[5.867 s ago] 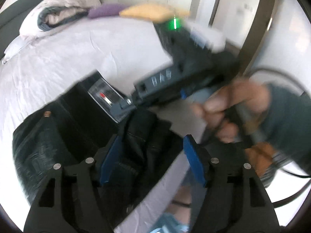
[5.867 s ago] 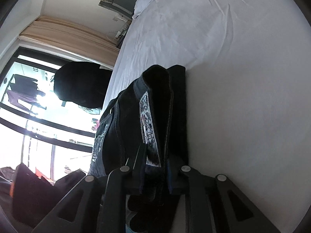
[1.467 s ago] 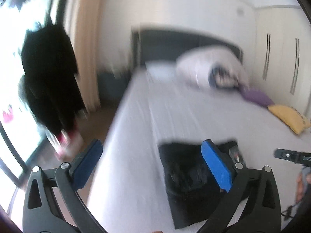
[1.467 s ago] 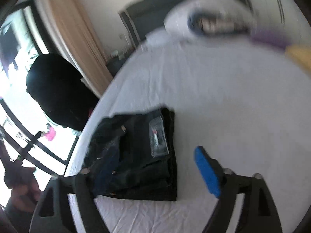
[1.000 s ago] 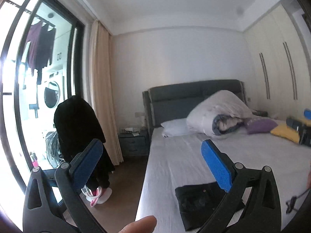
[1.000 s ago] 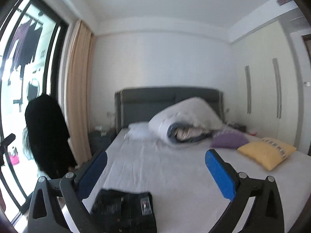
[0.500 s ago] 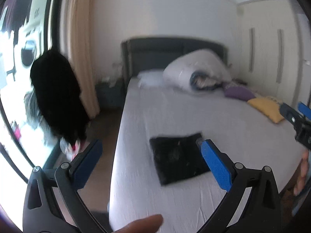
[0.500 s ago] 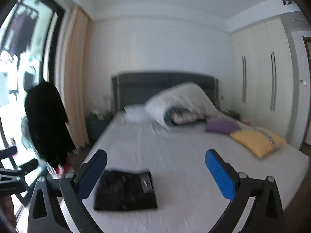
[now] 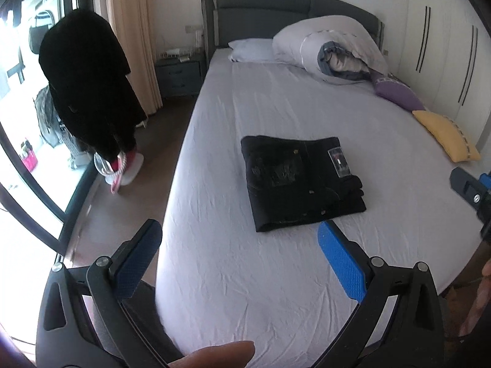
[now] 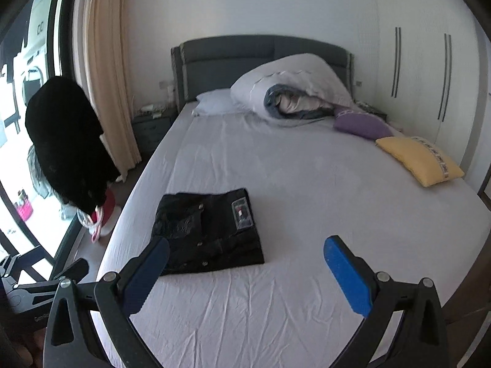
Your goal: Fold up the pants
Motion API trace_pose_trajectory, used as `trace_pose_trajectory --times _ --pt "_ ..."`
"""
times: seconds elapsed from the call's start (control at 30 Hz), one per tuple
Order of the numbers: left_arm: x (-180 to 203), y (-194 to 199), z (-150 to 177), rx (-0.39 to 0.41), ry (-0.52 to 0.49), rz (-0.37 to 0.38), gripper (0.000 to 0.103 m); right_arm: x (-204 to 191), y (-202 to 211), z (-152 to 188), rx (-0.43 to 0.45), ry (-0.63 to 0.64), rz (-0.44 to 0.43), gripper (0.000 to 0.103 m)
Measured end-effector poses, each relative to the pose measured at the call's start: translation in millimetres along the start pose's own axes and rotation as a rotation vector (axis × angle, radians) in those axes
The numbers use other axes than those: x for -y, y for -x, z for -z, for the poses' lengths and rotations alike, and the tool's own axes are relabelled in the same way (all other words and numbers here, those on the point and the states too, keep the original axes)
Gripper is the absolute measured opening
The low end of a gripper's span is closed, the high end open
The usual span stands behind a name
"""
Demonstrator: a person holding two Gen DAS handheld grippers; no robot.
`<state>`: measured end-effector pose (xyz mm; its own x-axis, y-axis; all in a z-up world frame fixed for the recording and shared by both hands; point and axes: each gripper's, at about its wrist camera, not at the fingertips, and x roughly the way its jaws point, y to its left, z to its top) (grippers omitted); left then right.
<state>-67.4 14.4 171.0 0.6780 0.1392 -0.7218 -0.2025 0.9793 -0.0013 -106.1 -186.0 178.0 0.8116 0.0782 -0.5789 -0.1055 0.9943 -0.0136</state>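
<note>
Pants (image 9: 302,182) lay folded into a flat black rectangle at centre frame on the bed (image 9: 276,276), while we held the left tongs (image 9: 239,263) and right tongs (image 10: 245,276) wide open, empty and well back, seemingly because folding was finished.

The pants (image 9: 302,181) are black and lie folded into a flat, thick rectangle on the pale sheet, nearer the foot of the bed and toward its window side. The waistband end faces up, with a small rectangular label (image 9: 339,162) near one edge, a few metal rivets catching the light and a faintly shiny patch on the cloth beside them. At one corner the folded layers show as stacked edges, and nothing touches or holds the pants (image 10: 208,231).
</note>
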Motion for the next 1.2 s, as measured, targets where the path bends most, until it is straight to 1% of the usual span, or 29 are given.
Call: trace_pose_trajectory --times 0.07,0.13,0.3,0.37,0.53,0.8,1.2 --pt "2 -16 -3 -0.011 -0.002 0.002 0.103 -3 -6 3 -0.022 0.01 0.001 0.103" --pt "3 -23 -4 -0.018 -0.003 0.0 0.103 -4 -12 6 -0.04 0.011 0.001 0.103" --pt "5 -36 -3 -0.04 -0.003 0.0 0.103 -4 -25 11 -0.096 0.009 0.008 0.103" --pt "3 -34 -3 -0.048 -0.002 0.001 0.103 -4 -28 13 -0.106 0.012 0.009 0.103" --pt "4 -46 -2 -0.064 -0.003 0.003 0.103 -7 -36 17 -0.133 0.023 0.014 0.103" --pt "6 -60 -1 -0.082 0.002 0.006 0.103 -9 -45 23 -0.164 0.031 0.012 0.103" --pt "7 -64 0 -0.089 0.005 0.009 0.103 -9 -49 27 -0.18 0.032 0.009 0.103"
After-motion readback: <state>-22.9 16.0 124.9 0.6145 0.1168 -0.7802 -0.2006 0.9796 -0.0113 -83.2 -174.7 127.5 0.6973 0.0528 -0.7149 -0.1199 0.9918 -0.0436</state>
